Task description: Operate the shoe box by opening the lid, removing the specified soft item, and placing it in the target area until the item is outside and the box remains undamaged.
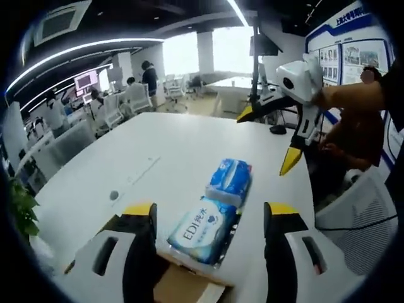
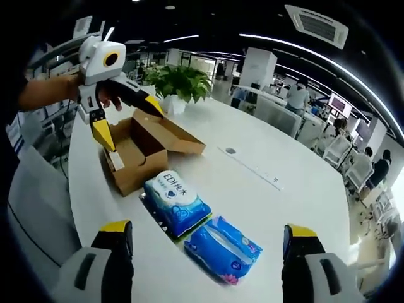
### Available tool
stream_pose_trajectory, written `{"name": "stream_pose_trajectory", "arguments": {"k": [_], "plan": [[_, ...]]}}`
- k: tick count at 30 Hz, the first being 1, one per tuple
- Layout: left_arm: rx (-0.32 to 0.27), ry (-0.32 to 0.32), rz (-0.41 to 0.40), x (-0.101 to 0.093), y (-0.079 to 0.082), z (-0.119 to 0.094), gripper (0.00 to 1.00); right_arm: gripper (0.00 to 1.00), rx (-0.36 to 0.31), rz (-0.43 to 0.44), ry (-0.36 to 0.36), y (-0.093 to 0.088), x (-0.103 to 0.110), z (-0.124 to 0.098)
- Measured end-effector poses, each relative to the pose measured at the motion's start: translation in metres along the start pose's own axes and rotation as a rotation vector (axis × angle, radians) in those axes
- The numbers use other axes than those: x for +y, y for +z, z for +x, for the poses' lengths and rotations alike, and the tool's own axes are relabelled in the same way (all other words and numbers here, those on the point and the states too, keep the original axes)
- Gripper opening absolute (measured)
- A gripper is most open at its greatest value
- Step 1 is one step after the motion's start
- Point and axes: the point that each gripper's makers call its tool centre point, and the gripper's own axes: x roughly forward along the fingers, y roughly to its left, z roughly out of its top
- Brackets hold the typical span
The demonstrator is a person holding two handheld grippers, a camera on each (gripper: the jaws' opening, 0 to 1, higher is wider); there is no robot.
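2 tissue packs out on table, box open, both grippers empty.

Right gripper (image 2: 205,252) wide, nothing btwn jaws; near pack (image 2: 222,249) just ahead, long axis slanting across view, EDI pack (image 2: 175,202) beside it, pointing twd shoe box (image 2: 140,151), lid up. Left gripper (image 2: 123,113) spread wide over box. Best withdraw straight up, w/o snagging flaps.
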Motion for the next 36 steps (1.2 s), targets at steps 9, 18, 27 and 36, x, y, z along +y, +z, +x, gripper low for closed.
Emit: {"name": "stream_pose_trajectory", "arguments": {"k": [9,18,27,36], "plan": [[0.0,0.052,-0.034,0.006,-0.016,-0.026,0.76,0.99,0.003,-0.032,0.043,0.007,0.015,0.004],[-0.051,0.105,-0.072,0.014,-0.022,-0.055,0.83,0.97,0.018,-0.07,0.096,0.018,0.034,0.015],[-0.052,0.14,-0.077,0.018,-0.033,-0.083,0.87,0.96,-0.008,-0.134,0.152,0.046,0.056,0.024],[-0.098,0.186,-0.105,0.016,-0.034,-0.11,0.91,0.95,-0.017,-0.183,0.209,0.07,0.075,0.037]]}}
